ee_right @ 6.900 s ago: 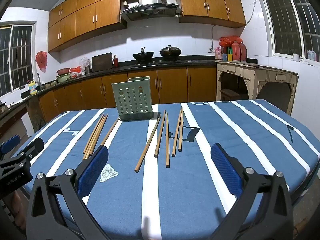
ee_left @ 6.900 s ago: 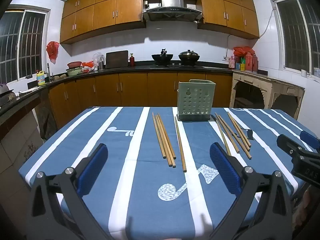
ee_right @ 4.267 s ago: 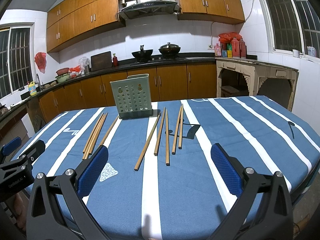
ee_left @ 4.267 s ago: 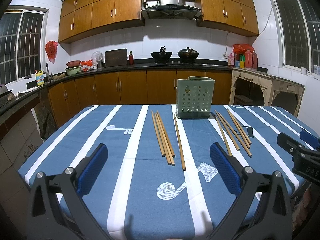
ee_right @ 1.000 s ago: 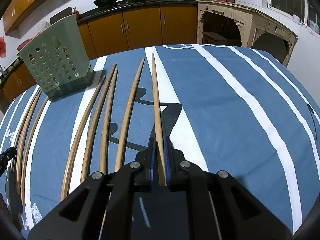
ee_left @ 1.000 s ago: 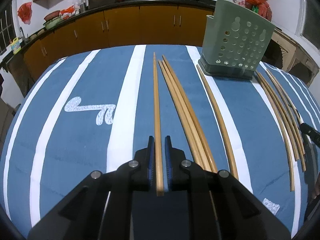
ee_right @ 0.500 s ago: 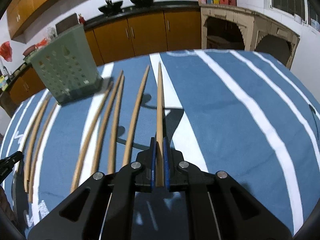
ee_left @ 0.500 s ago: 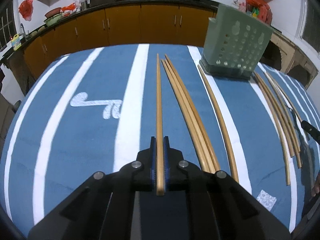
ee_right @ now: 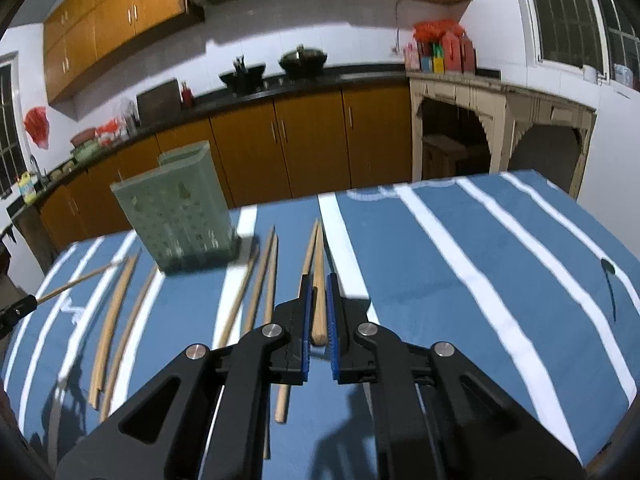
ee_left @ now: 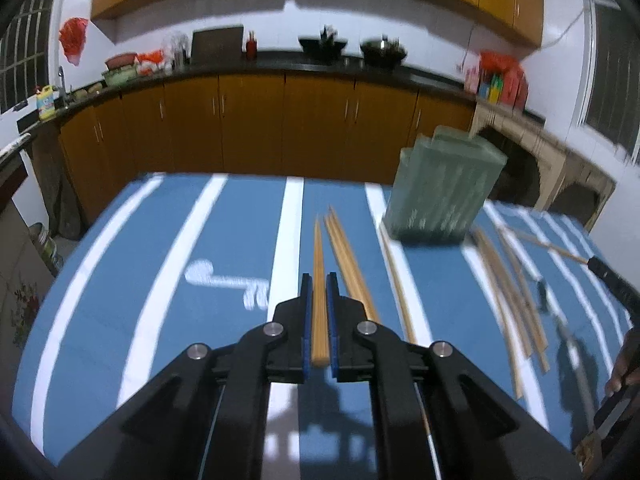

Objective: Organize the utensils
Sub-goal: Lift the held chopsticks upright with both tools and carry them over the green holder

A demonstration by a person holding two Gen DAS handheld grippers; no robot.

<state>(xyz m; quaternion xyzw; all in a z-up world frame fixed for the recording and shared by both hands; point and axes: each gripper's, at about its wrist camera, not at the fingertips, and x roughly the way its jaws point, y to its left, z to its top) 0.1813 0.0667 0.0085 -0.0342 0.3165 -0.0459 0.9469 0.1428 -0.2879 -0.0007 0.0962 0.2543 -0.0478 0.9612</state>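
Observation:
My left gripper [ee_left: 319, 282] is shut on the near end of a wooden chopstick [ee_left: 318, 246], which is lifted off the blue striped tablecloth [ee_left: 160, 280]. My right gripper [ee_right: 319, 282] is shut on another chopstick [ee_right: 319, 254], also raised. The green perforated utensil holder [ee_left: 440, 196] stands upright at the far side of the table, right of the left gripper and left of the right one [ee_right: 180, 208]. Several more chopsticks lie flat on the cloth, some beside the left gripper [ee_left: 352, 268] and some left of the right gripper [ee_right: 260, 280].
Each gripper shows at the edge of the other's view with its stick: the right gripper [ee_left: 598, 266] and the left gripper [ee_right: 28, 303]. Brown kitchen cabinets [ee_right: 312, 140] and a dark worktop run behind the table. A hand [ee_left: 624, 364] is at the right edge.
Both grippers have risen off the table with their chopsticks and tilted upward, so more of the kitchen shows. Both stay shut on their sticks.

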